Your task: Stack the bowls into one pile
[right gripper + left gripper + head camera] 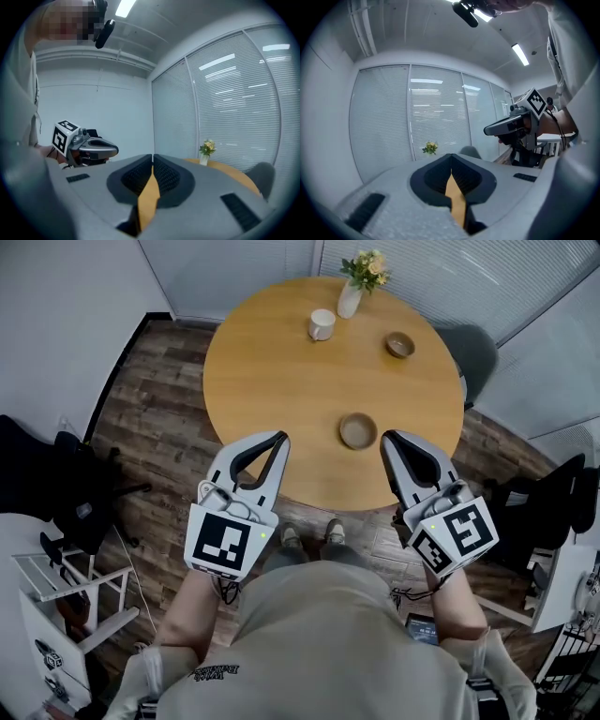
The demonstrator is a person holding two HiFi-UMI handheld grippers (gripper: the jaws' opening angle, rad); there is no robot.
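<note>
Opening comes first, as I judge it: the right hand-held gripper has its jaws pressed together on nothing, and the left hand-held gripper is closed and empty likewise. Both hang over the near edge of the round wooden worktop, neither touching a bowl. Just beside the right one's tip, slightly to its left, stands the near bowl, upright. The far bowl stands well apart from it toward the far right, with a white cup and a vase of flowers at the far side. To do the pick well, the right jaws should spread before they reach the near bowl. They should then come down over its near-right rim, one jaw inside and one outside; a flat approach would likely shove the bowl across the smooth wood. A firm pinch on the wall, a lift clear of the surface and a level carry to the far bowl would follow. I cannot tell which bowl is larger, so the nesting order should be checked. The carried bowl should be lowered centred and let go only once it is seated, with its path kept right of the cup.
</note>
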